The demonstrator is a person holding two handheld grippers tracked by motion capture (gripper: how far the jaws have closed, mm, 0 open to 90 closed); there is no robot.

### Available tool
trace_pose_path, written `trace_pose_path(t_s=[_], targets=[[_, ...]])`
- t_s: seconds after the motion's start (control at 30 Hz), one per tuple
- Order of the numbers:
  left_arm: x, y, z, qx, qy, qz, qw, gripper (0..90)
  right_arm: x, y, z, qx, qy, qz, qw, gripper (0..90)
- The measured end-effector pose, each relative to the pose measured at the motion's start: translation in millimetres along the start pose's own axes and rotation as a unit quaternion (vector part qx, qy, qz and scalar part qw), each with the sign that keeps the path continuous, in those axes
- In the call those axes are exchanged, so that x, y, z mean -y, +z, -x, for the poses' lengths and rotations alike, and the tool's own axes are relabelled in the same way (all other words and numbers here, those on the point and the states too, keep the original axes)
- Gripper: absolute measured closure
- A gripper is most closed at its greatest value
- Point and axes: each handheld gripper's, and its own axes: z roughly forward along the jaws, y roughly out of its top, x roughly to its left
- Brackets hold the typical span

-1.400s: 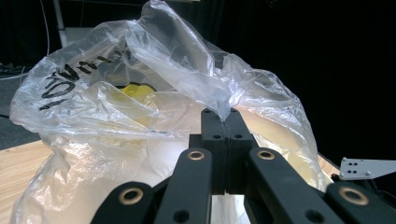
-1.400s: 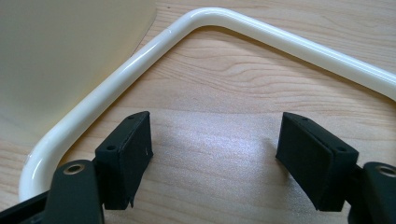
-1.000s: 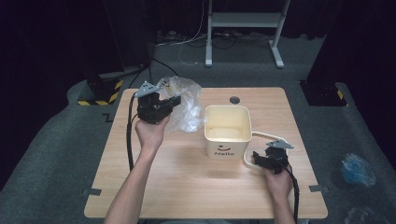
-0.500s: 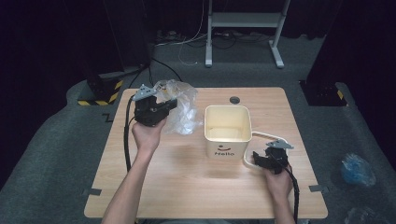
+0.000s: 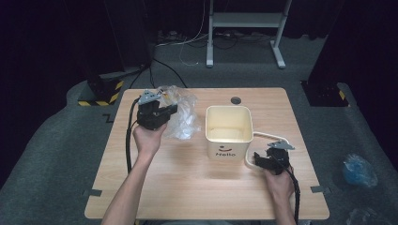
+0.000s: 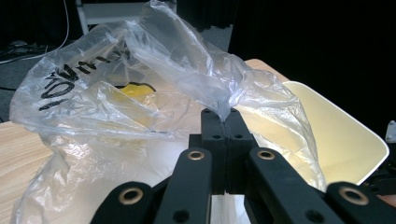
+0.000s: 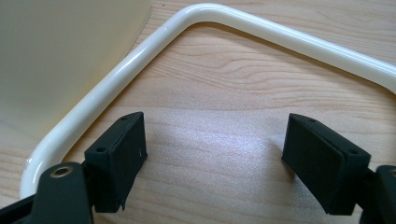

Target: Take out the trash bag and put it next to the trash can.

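Centrally on the wooden surface (image 5: 187, 187) stands a cream bucket (image 5: 228, 133), open at the top, with the word "Hello" printed on the side facing the person; all positions below are given relative to it. Left of the bucket, the left gripper (image 5: 165, 112) is raised above the surface in the person's left hand (image 5: 149, 139), its jaws pressed together on a fold of a clear plastic bag (image 5: 180, 115). In the left gripper view, the pinched film of the plastic bag (image 6: 154, 93) rises directly from the closed jaw tips of the left gripper (image 6: 225, 122), and the bag carries black lettering and holds something yellow, which cannot be identified. The bag's lower part lies just beside the bucket's left wall; whether they touch cannot be determined. Right of the bucket, near its lower corner, the right gripper (image 5: 263, 161) rests low at the surface in the person's right hand (image 5: 279, 180). In the right gripper view, the right gripper (image 7: 215, 144) stands wide apart, holding nothing, with bare wood between its jaws. The bucket's white handle (image 7: 140, 51) lies flat on the surface, just beyond the jaw tips, bending around them.
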Motion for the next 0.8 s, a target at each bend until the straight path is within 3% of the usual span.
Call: trace_pose_path(t_s=[0.27,0.8], targets=[[5.0,4.2,-2.3,-0.003,-0.001,-0.01,0.9999,89.3,-0.4,0.9,0.4,0.008,0.011,-0.005,0.9999,15.4],[13.5,18.4,-3.8,-0.01,0.0,-0.027,0.9996,89.2,-0.5,1.1,0.7,0.01,0.012,-0.007,0.9998,14.4]])
